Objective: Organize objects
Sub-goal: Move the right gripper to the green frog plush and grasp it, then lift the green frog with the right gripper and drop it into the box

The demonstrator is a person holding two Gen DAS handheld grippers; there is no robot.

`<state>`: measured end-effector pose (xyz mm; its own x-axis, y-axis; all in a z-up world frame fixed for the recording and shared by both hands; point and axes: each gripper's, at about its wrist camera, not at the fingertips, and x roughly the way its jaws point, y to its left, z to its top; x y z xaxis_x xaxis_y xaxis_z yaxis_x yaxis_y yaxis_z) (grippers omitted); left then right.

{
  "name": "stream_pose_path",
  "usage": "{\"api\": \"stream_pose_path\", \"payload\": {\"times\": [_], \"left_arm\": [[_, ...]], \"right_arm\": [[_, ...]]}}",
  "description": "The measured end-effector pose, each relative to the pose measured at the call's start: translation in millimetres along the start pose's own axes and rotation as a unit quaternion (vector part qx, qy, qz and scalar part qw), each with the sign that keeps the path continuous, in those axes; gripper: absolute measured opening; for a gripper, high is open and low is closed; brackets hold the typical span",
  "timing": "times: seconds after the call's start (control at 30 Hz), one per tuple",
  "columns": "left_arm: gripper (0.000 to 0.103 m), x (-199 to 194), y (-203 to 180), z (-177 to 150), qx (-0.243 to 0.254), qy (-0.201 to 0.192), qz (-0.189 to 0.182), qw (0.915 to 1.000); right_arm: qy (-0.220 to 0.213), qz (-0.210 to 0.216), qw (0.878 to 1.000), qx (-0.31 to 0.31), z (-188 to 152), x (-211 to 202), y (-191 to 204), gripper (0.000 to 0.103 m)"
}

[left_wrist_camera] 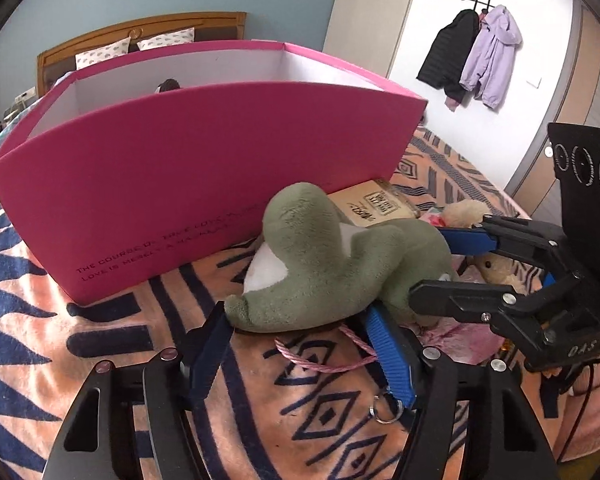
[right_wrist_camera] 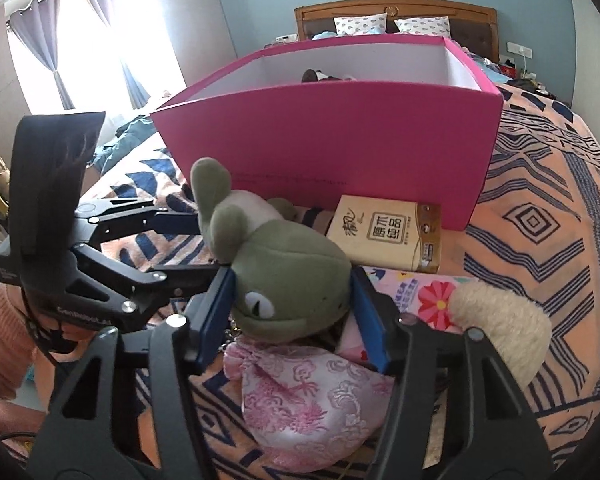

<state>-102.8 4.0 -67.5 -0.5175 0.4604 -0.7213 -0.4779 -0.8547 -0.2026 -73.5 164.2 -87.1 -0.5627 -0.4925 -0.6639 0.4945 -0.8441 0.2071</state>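
A green plush frog (left_wrist_camera: 320, 256) lies on the patterned bedspread (left_wrist_camera: 100, 352), just in front of the tall pink box (left_wrist_camera: 180, 184). My left gripper (left_wrist_camera: 296, 316) is shut on its rear end, blue pads against both sides. My right gripper (left_wrist_camera: 428, 264) comes in from the right and holds the head. In the right wrist view the frog's head (right_wrist_camera: 292, 280) sits squeezed between the right gripper's (right_wrist_camera: 293, 284) blue pads, and the left gripper (right_wrist_camera: 206, 246) reaches in from the left at the frog's legs. The pink box (right_wrist_camera: 340, 140) stands open-topped behind it, with something dark inside.
A tan carton (right_wrist_camera: 384, 236) leans at the box's foot. A pink brocade pouch (right_wrist_camera: 308, 396) lies under my right gripper, its cord (left_wrist_camera: 320, 362) trailing out. A beige plush (right_wrist_camera: 500, 320) sits to the right on a floral sheet (right_wrist_camera: 428, 292). A person's salmon sleeve (right_wrist_camera: 0, 340) is at left.
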Motion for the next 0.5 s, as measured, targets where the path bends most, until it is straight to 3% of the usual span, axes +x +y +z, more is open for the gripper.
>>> {"api": "stream_pose_path", "payload": {"times": [0.5], "left_arm": [[0.069, -50.8, -17.3, -7.8, -0.017, -0.052, 0.012, 0.9984]], "right_arm": [[-0.022, 0.034, 0.998, -0.043, 16.7, -34.6, 20.0, 0.059]]}}
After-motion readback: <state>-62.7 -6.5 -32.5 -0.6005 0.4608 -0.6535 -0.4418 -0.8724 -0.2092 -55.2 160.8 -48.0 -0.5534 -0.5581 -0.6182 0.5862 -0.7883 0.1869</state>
